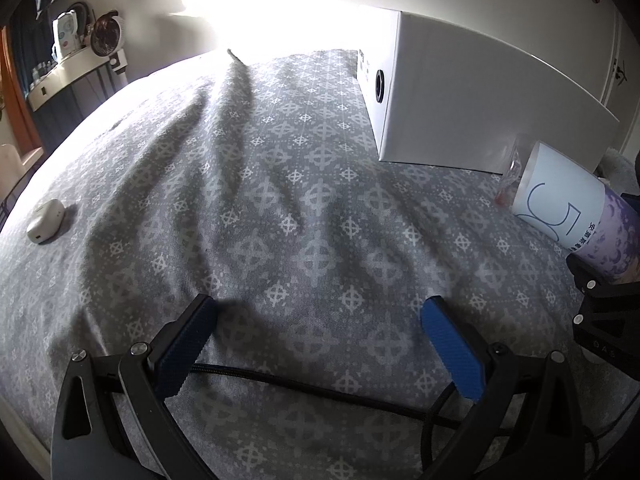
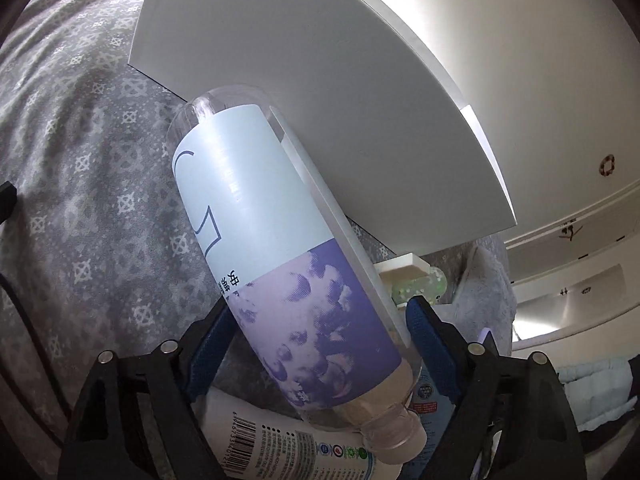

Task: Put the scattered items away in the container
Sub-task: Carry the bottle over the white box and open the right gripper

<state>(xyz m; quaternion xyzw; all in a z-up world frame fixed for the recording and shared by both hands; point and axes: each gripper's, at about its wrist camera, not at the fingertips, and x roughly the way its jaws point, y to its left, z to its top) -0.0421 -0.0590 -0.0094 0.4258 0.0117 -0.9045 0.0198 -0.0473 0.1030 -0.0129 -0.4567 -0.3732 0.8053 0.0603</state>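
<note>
My right gripper [image 2: 320, 320] is shut on a clear bottle [image 2: 280, 240] with a pale blue and purple label. The bottle is tilted, its base up against the side of a white box [image 2: 320, 60], its cap near the camera. In the left wrist view the bottle [image 1: 568, 200] and the white box [image 1: 480, 92] are at the right. My left gripper [image 1: 320, 320] is open and empty, low over the patterned grey bedspread [image 1: 280, 200]. A small white case [image 1: 45, 220] lies on the bed at the far left.
A white bottle with a barcode [image 2: 280, 440] lies under the held bottle. A small clear packet [image 1: 512, 180] lies by the box. A black cable [image 1: 320, 388] runs across the bed by my left gripper. A shelf with a fan [image 1: 106, 36] stands far left.
</note>
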